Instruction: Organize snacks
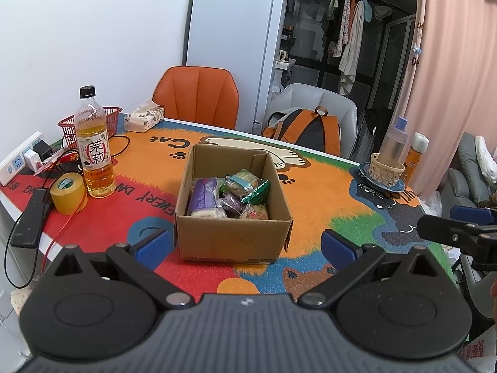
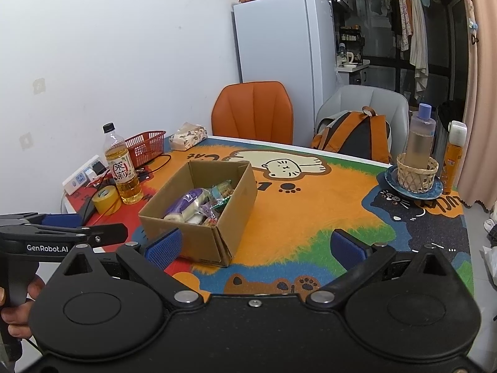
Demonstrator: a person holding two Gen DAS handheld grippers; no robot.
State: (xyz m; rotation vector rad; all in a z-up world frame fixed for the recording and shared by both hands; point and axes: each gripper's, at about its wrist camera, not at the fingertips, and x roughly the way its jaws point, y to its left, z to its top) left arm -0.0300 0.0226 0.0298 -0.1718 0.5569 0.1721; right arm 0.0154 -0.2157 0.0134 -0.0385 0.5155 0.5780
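Observation:
An open cardboard box [image 1: 231,236] stands on the colourful cat-print table mat [image 1: 326,192]. Several wrapped snacks [image 1: 230,197] lie inside it, among them a purple pack and a green one. My left gripper [image 1: 245,245] is open and empty, its blue pads either side of the box's near wall, held back from it. In the right wrist view the box [image 2: 192,236] sits left of centre with the snacks [image 2: 198,206] inside. My right gripper [image 2: 256,248] is open and empty, to the right of the box's near corner. The left gripper [image 2: 62,228] shows at that view's left edge.
A tea bottle [image 1: 93,146], a yellow tape roll [image 1: 68,194], a red basket [image 1: 102,121], a tissue pack [image 1: 144,118] and a power strip [image 1: 18,161] crowd the left side. A wicker cup with a bottle [image 1: 389,164] stands far right. Two chairs and a backpack [image 1: 306,130] are behind.

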